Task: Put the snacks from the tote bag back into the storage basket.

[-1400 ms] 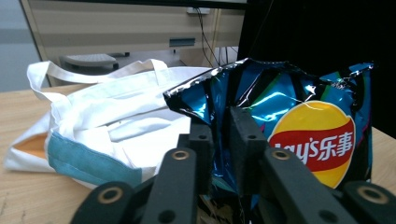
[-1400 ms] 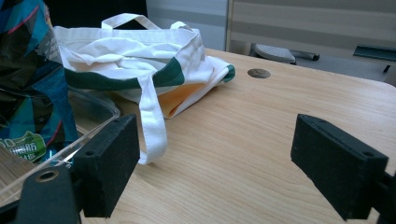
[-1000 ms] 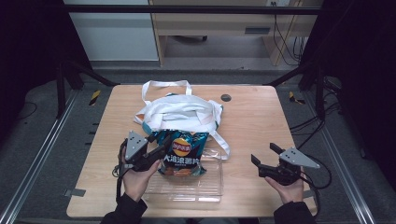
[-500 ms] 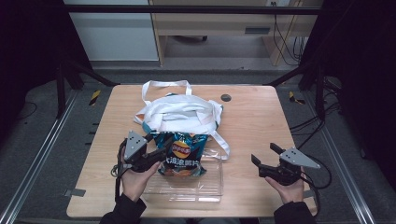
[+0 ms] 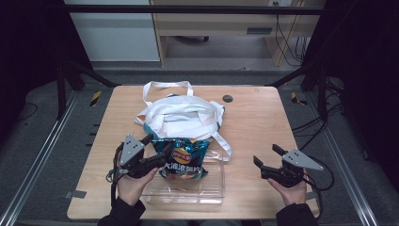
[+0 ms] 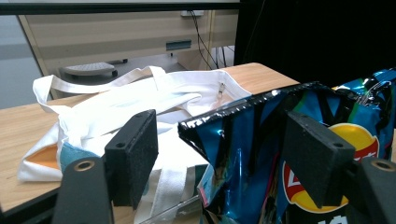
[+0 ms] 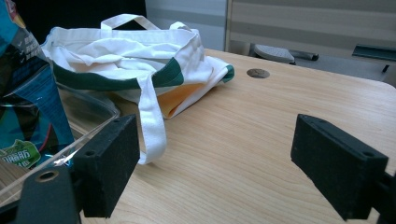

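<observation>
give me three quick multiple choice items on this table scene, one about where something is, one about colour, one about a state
1. Where does the chip bag sit?
A. in the clear plastic tray
B. inside the tote bag
C. on the floor

2. What colour is the trim on the white tote bag?
A. red
B. green
C. purple

3. How does the right tool stand?
A. shut on the tote strap
B. shut on the tray
C. open over bare table

Answers:
1. A, the high view shows the bag's lower end in the tray at the table's near edge.
2. B, the right gripper view shows a green band along the tote's cloth.
3. C, its jaws stand wide apart with only wood between them, while the left tool is open around the chip bag's top edge.
</observation>
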`<state>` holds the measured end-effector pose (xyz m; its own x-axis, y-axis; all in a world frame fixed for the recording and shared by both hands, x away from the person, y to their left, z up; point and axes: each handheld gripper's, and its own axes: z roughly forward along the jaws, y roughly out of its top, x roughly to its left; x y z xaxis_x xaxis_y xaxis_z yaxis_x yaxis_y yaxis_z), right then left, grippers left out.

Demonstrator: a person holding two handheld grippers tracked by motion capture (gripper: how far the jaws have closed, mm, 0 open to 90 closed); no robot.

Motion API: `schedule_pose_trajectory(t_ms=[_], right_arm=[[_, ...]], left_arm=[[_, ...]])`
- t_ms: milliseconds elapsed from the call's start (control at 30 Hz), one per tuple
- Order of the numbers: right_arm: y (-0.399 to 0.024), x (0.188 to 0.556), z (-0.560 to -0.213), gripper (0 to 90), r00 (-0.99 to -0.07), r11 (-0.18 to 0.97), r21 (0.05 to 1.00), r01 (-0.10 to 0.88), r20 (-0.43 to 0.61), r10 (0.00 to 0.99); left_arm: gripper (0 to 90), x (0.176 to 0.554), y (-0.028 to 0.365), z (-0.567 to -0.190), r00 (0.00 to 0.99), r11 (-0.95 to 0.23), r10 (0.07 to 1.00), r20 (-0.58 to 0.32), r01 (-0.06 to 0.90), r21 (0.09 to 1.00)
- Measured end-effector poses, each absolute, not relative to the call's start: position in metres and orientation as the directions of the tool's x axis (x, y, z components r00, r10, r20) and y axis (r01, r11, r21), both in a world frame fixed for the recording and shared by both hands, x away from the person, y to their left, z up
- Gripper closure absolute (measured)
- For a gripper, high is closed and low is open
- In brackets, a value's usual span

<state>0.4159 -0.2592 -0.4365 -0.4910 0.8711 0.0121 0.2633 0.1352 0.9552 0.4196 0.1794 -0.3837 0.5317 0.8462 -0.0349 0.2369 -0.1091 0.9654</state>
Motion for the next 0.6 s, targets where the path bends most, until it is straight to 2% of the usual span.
schedule_pose_trajectory(t_ms=[367, 600], right_arm=[[-0.259, 0.415, -0.436, 15.7, -0.491, 0.132, 0.956, 0.263, 0.015, 0.871], [-0.26, 0.414, -0.435, 15.7, -0.488, 0.128, 0.957, 0.261, 0.016, 0.873]], left_arm=[[27.9, 0.415, 0.183, -0.387, 0.528, -0.119, 0.848, -0.034, 0.254, 0.96], [31.5, 0.405, 0.185, -0.39, 0.545, -0.132, 0.838, -0.035, 0.264, 0.955]])
